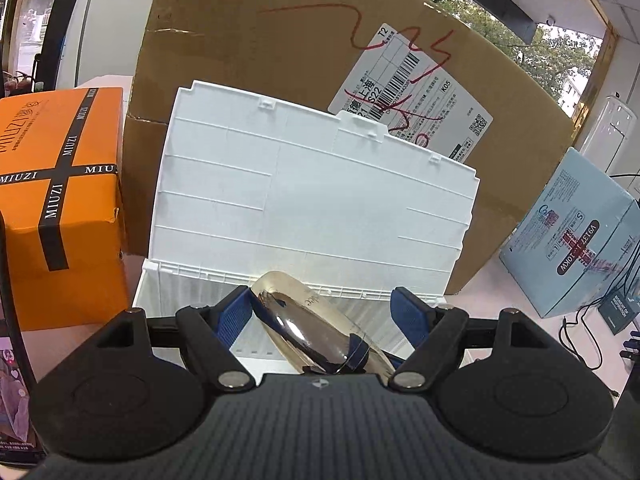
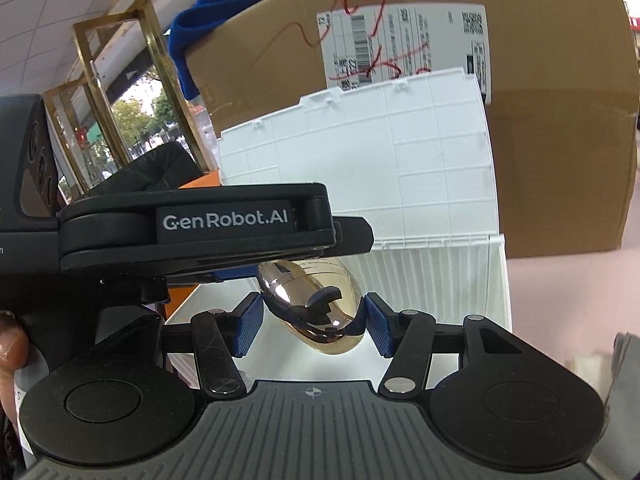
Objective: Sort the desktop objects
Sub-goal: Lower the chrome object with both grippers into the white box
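Note:
A shiny gold egg-shaped container [image 1: 316, 320] hangs over the open white plastic box [image 1: 192, 284], whose lid [image 1: 312, 200] stands upright behind it. My left gripper [image 1: 320, 318] is open wide, and the container lies slanted between its blue pads, close to the left pad [image 1: 232, 320]. In the right wrist view the gold container [image 2: 316, 304] sits between the pads of my right gripper [image 2: 314, 324], which touch it on both sides. The left gripper's housing [image 2: 224, 220] reaches in from the left just above it. The white box [image 2: 432, 276] shows a bare floor beneath.
An orange MIUZI box [image 1: 60, 200] stands left of the white box. A big cardboard carton [image 1: 280, 60] with a blue cloth [image 2: 188, 40] on top stands behind, and a pale blue box [image 1: 580, 240] with cables [image 1: 592, 320] stands to the right. A person's finger [image 2: 12, 344] shows at the left edge.

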Tool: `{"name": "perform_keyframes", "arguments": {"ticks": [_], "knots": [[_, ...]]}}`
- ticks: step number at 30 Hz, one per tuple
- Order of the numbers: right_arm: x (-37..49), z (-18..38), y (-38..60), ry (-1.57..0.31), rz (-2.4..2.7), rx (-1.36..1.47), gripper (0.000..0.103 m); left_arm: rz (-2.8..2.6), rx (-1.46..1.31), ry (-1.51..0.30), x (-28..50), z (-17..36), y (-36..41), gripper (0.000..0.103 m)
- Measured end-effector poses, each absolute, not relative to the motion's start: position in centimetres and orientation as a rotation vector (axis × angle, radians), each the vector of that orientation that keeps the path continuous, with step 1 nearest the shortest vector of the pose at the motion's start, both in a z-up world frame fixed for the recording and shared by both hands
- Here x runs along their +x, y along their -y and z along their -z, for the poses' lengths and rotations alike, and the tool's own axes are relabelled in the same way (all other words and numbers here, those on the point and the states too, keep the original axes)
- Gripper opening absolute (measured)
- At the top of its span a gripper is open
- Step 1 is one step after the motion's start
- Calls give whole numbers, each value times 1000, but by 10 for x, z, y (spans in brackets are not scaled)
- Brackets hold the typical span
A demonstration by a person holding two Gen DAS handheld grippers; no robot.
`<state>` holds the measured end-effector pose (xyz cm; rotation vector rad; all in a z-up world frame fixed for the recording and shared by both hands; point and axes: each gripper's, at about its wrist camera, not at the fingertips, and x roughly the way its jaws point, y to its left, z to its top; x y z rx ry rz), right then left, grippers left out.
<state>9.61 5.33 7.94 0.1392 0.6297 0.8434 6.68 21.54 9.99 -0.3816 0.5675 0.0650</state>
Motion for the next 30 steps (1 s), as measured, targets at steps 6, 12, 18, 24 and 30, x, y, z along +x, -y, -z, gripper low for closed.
{"name": "perform_keyframes", "arguments": {"ticks": [6, 12, 18, 24, 30], "knots": [[101, -75, -52, -723, -846, 163, 52, -39, -367, -592, 71, -98, -215, 73], [106, -73, -56, -801, -849, 135, 52, -48, -391, -633, 77, -93, -221, 73], [110, -72, -64, -879, -842, 80, 52, -132, -253, -635, 77, -98, -211, 74], [116, -69, -72, -940, -811, 19, 52, -138, -264, -608, 69, -107, -215, 79], [121, -71, -76, -1007, -798, -13, 52, -147, -282, -599, 65, -110, -222, 79]]}}
